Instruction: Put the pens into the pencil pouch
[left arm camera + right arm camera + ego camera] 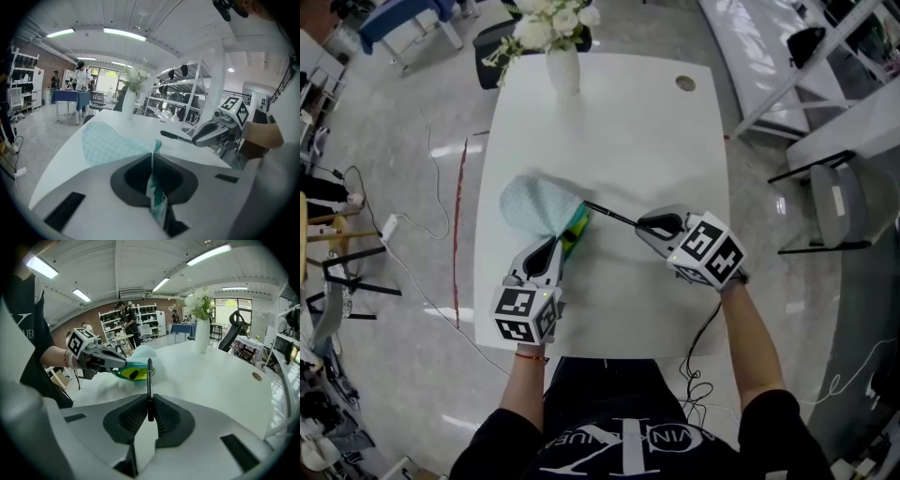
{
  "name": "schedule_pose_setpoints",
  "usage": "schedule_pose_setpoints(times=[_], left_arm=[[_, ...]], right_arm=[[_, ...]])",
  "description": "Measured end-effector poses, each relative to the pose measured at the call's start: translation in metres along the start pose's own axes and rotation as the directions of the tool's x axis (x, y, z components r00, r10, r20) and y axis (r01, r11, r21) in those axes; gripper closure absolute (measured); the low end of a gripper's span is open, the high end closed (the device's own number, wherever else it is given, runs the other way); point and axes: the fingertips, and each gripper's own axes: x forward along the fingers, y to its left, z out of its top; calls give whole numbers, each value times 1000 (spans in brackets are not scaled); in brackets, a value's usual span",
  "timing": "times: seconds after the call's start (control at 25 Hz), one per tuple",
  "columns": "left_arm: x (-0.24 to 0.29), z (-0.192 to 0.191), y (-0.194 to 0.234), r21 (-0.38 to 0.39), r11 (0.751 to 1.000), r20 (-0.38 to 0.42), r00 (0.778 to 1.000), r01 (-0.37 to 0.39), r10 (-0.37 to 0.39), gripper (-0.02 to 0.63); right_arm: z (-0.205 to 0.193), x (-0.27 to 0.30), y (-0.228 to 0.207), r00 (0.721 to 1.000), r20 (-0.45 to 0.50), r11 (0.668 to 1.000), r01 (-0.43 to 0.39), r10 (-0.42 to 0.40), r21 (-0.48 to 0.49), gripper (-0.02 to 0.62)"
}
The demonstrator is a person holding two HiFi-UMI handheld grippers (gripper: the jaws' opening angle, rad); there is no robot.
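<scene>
A light blue checked pencil pouch (pixel 540 204) lies on the white table (pixel 628 131), its yellow-green mouth (pixel 577 228) facing right. My left gripper (pixel 554 244) is shut on the pouch's edge (pixel 153 161) by the mouth and holds it up. My right gripper (pixel 645 225) is shut on a black pen (pixel 609 214), whose tip points left at the mouth, a short way from it. In the right gripper view the pen (pixel 149 378) sticks straight out of the jaws toward the open pouch (pixel 132 371). The left gripper view shows the pen (pixel 176 136) coming in from the right.
A white vase of flowers (pixel 563 56) stands at the table's far edge. A round cable hole (pixel 685 83) sits at the far right corner. An office chair (pixel 492 42) stands behind the vase. Cables (pixel 412 253) lie on the floor at left.
</scene>
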Motion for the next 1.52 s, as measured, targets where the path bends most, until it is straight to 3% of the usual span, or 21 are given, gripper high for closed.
schedule_pose_setpoints(times=[0.6, 1.04, 1.52], left_arm=[[-13, 2, -8, -61, 998, 12, 1000, -5, 5, 592], [-20, -10, -35, -35, 998, -28, 998, 60, -61, 592], [-22, -23, -67, -6, 989, -60, 987, 150, -150, 592]], right_arm=[[-20, 12, 55, 994, -92, 998, -48, 52, 38, 548], [-24, 29, 64, 994, -106, 983, -6, 25, 181, 547], [-9, 50, 69, 995, -96, 984, 45, -28, 171, 545]])
